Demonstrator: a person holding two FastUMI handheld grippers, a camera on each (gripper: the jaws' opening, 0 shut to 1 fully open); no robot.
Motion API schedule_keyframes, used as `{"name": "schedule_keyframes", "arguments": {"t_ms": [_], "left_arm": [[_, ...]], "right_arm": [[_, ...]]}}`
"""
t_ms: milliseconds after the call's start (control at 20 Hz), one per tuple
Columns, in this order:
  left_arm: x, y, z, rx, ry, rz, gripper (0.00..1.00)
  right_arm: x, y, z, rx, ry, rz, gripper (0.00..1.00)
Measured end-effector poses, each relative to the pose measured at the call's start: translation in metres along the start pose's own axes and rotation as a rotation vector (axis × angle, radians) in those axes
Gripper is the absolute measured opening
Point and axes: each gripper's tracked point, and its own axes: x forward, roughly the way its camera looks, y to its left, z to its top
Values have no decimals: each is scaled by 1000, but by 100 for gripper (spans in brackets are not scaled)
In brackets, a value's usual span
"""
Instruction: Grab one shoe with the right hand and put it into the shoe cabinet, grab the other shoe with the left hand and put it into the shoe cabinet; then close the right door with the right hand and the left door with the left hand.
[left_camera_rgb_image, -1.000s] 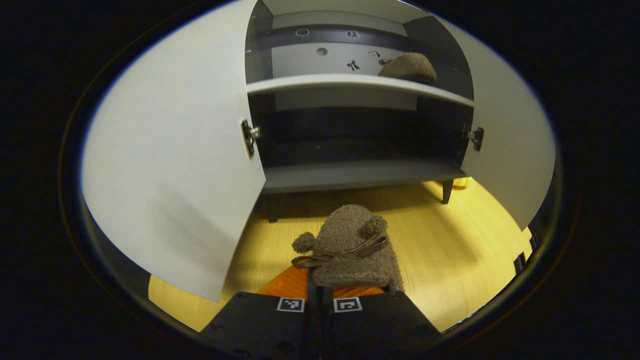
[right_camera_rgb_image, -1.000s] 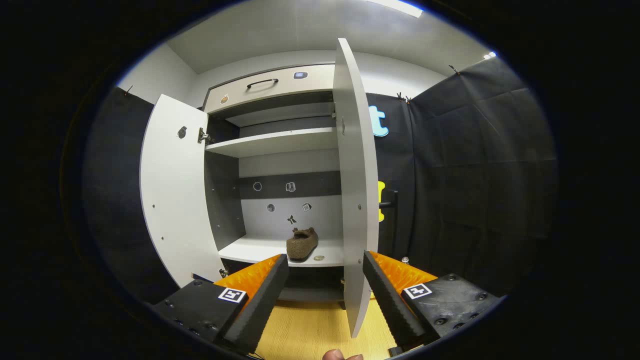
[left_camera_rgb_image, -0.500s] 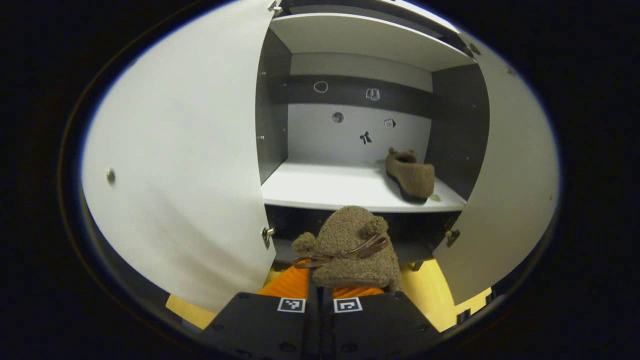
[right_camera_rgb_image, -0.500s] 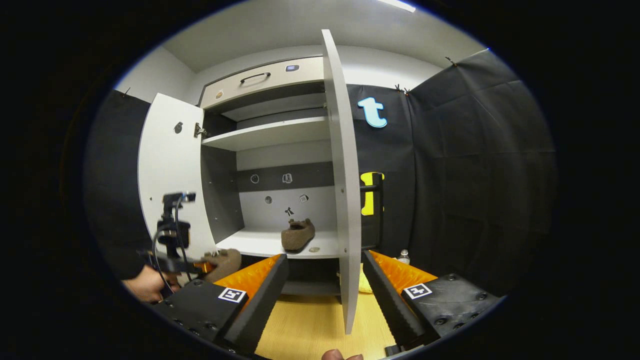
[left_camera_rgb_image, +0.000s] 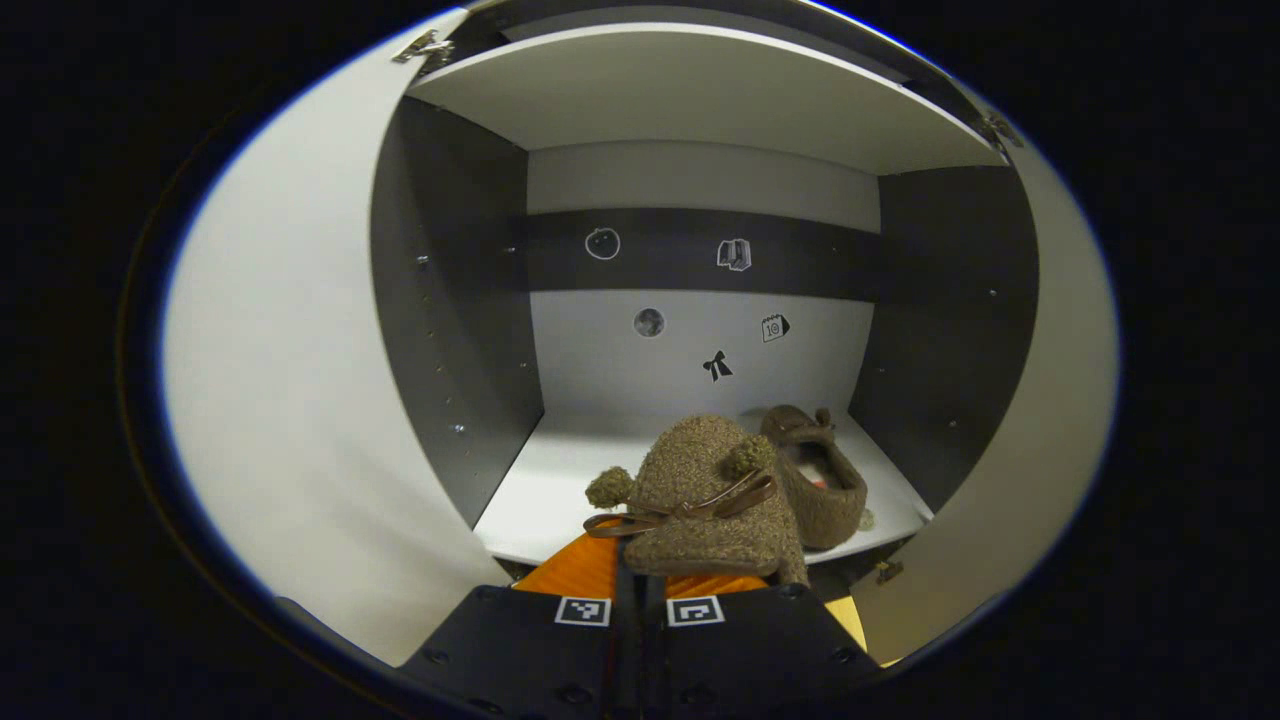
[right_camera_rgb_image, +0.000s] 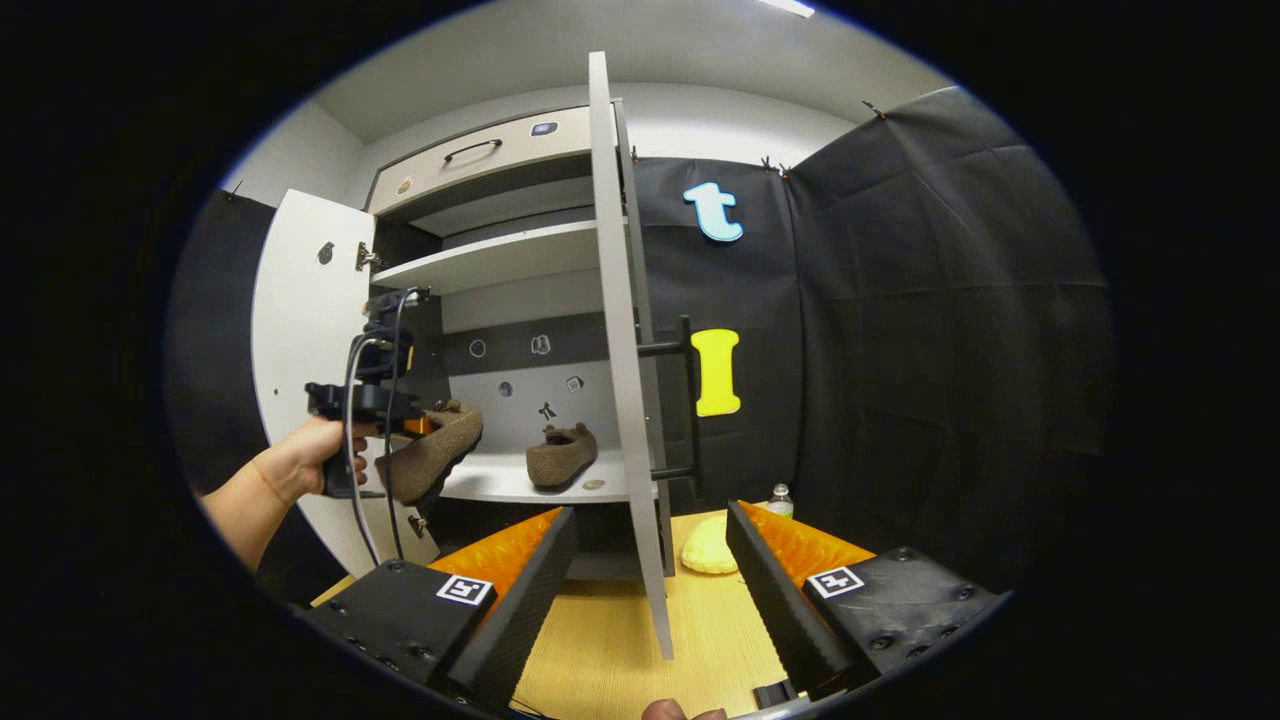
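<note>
The held shoe sits clamped in the left gripper, whose fingers are pressed nearly together on its heel end, so the shoe's long axis runs straight ahead from the fingers, toe and pompoms pointing into the cabinet. In the right gripper view it hangs in the air just in front of the shelf edge, toe tilted a little upward, not yet over the board. The shelf lies directly ahead and slightly below, and its free space is to the left. The placed shoe rests on the shelf's right half, its long axis running front to back, close beside the held shoe's toe; whether the two touch is hard to judge from here. The coming move looks like a straight push forward, kept left of that shoe, then a lowering.

The left door and right door stand open. The right gripper hangs back, well apart from the shelf, fingers spread wide and empty, with the right door's edge between them.
</note>
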Motion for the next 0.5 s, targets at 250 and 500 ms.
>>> {"name": "schedule_keyframes", "arguments": {"t_ms": [250,500], "left_arm": [[81,-1,10,30,53,34,6],[140,-1,3,12,115,48,6]], "right_arm": [[0,-22,-2,7,7,-46,98],[-1,-37,0,1,3,-92,98]]}}
